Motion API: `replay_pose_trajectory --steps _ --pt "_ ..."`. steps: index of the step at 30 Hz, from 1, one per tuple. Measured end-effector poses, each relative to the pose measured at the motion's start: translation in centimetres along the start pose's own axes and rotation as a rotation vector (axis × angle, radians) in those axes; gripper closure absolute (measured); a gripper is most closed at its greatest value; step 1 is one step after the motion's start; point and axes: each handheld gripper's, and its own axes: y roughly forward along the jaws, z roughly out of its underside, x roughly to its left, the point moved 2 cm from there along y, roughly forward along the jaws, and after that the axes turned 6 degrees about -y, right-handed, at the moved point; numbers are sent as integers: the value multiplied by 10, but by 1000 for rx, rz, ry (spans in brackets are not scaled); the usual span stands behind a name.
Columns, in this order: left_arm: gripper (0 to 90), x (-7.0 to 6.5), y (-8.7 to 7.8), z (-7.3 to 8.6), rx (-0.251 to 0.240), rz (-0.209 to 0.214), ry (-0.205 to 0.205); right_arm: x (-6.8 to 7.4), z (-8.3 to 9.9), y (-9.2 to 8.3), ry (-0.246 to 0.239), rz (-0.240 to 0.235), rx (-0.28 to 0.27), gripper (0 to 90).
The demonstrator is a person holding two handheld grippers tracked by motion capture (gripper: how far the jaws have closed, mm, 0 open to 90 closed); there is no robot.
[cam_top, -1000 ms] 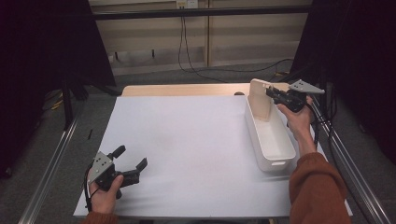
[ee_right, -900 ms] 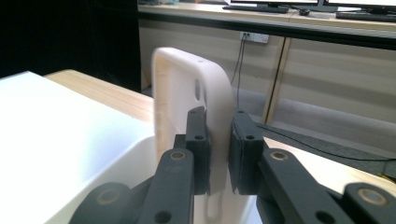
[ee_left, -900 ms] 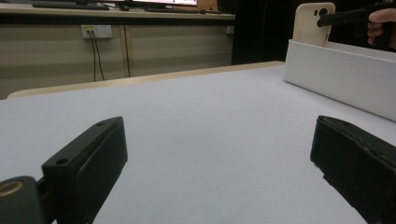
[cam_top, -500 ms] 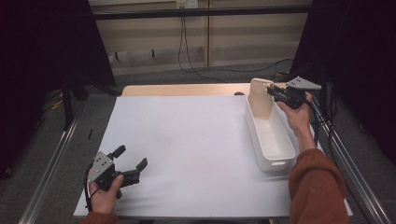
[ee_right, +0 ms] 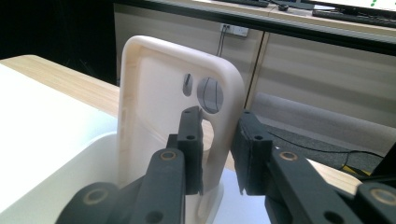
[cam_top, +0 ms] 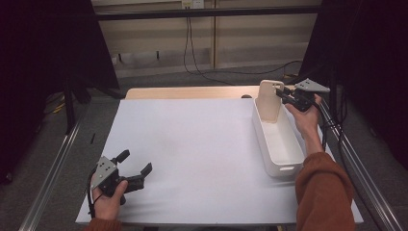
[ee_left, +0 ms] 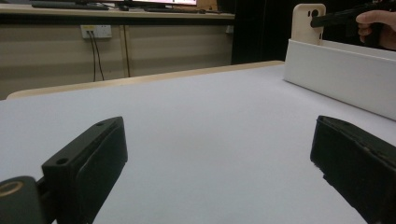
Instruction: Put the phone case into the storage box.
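Phone case (cam_top: 269,100): a cream shell was seen upright at the upper right of the high view, standing in the far end of the bin, its camera cut-outs near the top.
Bin (cam_top: 284,156): a long white tray was laid along the right edge of the white table sheet (cam_top: 192,154).
Right gripper (cam_top: 283,96): it was held at the upper right of the high view, level with the case's top edge, pointing toward frame left.
Right jaws: in the right gripper view (ee_right: 217,154) the case's right rim (ee_right: 229,116) was seen between the two pads; the jaws had just been opening, a narrow gap showed at the right pad, and no pressing was made out.
Left gripper (cam_top: 135,166): it was rested at the lower left of the high view, well apart from the case.
Left jaws: they were spread wide in the left gripper view (ee_left: 219,154), with nothing but bare sheet between them.
Case from the left gripper view (ee_left: 307,23): it was seen at the upper right, above the bin wall (ee_left: 341,74).
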Motion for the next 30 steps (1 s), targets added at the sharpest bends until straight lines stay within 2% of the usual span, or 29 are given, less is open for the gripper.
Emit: replay_pose_trajectory --steps 11,17,19,27,30 --pt "40 0 0 0 -1 0 -2 2 -4 10 -16 0 7 711" --pt "40 0 0 0 -5 -2 -4 1 -2 12 -5 6 7 694" --pt "40 0 0 0 -3 0 -2 1 -2 13 1 12 9 650" --pt "40 1 0 0 2 0 5 2 -1 15 18 17 7 607" --pt "40 1 0 0 4 -3 4 2 -1 14 19 23 7 549"
